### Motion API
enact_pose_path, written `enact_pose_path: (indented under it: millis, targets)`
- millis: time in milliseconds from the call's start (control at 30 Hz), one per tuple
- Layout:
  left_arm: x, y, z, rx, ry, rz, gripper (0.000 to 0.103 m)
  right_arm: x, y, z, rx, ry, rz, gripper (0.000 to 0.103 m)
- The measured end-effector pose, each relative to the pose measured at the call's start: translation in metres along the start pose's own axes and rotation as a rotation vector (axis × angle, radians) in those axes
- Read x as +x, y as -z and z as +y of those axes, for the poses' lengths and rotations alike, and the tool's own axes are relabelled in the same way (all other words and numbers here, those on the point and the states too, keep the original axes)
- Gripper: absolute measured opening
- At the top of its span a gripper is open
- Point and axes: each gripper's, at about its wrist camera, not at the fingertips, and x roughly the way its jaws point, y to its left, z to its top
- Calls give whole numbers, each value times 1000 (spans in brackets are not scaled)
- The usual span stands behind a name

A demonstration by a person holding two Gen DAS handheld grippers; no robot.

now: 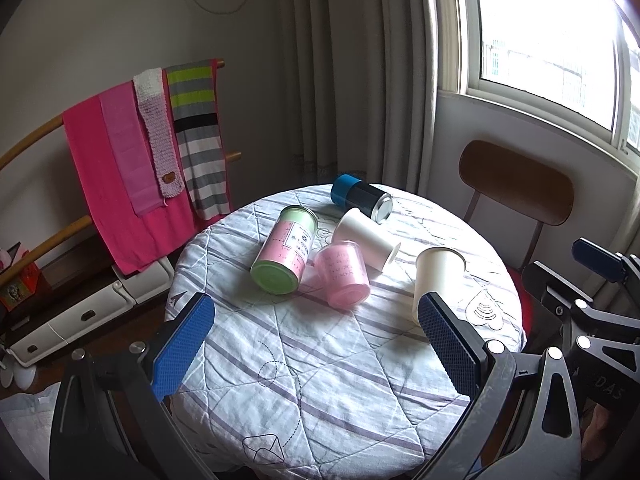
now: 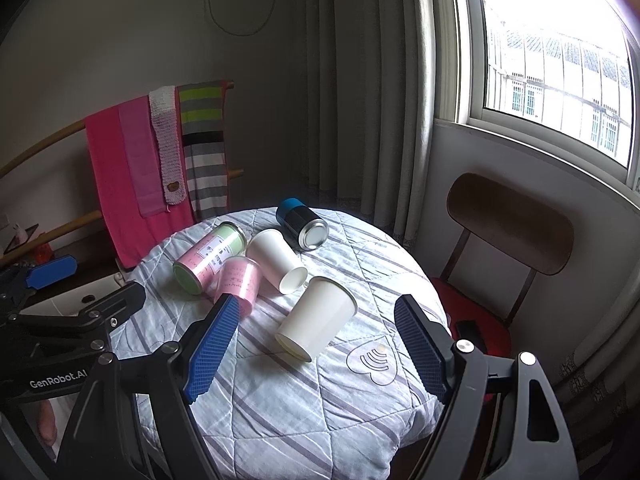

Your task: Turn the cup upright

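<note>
A white paper cup (image 2: 318, 318) sits on the round table, tilted, its wide rim on the cloth and its base up; it also shows in the left wrist view (image 1: 436, 280). A second white cup (image 2: 276, 258) (image 1: 366, 240) lies on its side behind it. A pink cup (image 1: 346, 278) (image 2: 240, 282) lies on its side to the left. My right gripper (image 2: 318, 354) is open and empty, hovering just in front of the tilted white cup. My left gripper (image 1: 316, 346) is open and empty over the table's near half.
A pink and green can (image 1: 286, 250) and a black can with a blue cap (image 1: 362, 198) lie on the striped tablecloth (image 1: 320, 380). A wooden chair (image 2: 508, 216) stands at the right under the window. A towel rack (image 1: 140, 152) is at the left.
</note>
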Motion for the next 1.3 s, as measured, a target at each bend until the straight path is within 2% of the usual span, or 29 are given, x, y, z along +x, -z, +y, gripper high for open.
enact_pose_path:
  millis: [367, 733, 1200, 1300]
  targets:
    - [7, 0, 2, 5, -1, 8, 103, 7, 0, -4, 12, -11, -6, 81]
    - [37, -12, 17, -1, 14, 63, 103, 21, -2, -13, 27, -11, 13, 81]
    - [68, -22, 7, 22, 10, 109, 103, 65, -7, -20, -6, -40, 90, 81]
    - [75, -21, 8, 17, 7, 123, 103, 76, -6, -23, 22, -71, 121, 81]
